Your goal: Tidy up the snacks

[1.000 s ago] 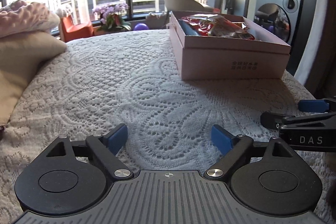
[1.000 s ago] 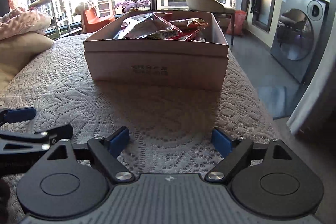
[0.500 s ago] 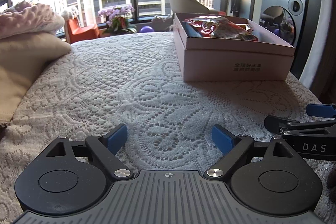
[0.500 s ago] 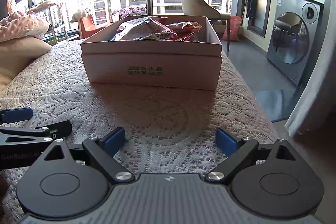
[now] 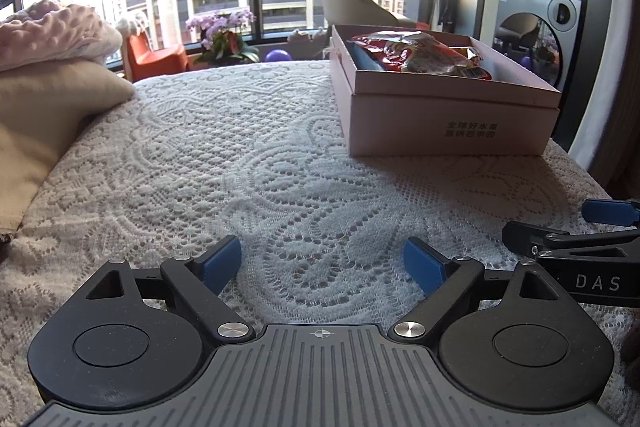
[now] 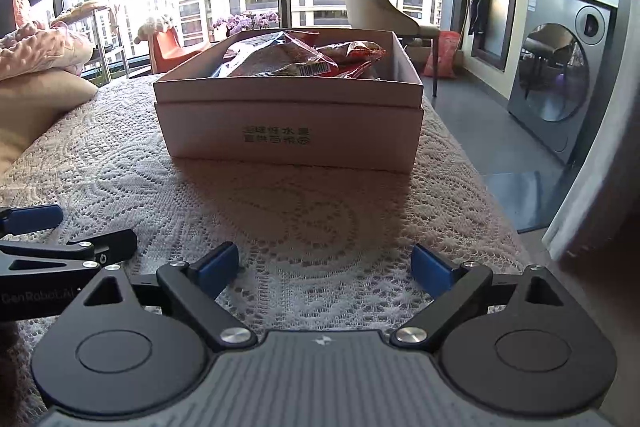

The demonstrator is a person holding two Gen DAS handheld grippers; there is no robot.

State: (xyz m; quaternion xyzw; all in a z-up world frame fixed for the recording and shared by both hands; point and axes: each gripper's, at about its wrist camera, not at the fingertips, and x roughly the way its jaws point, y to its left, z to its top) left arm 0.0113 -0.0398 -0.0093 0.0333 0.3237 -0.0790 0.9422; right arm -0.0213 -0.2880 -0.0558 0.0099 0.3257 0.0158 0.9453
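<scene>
Inside the open pale pink cardboard box (image 6: 288, 123) on the white lace cloth (image 5: 260, 167), red foil snack packets (image 6: 288, 61) appear gathered, while left gripper (image 5: 322, 263) and right gripper (image 6: 326, 265) hover before it, spread and empty, leaving seemingly little undone.

- Lace bedspread (image 5: 280, 155): openwork cloth, rough, matt.
- Box (image 6: 288, 131): matt pink cardboard.
- Snack packets (image 6: 280, 61): glossy crinkled plastic film.
- Left gripper (image 5: 322, 263): matt black plastic, metal pivots.
</scene>
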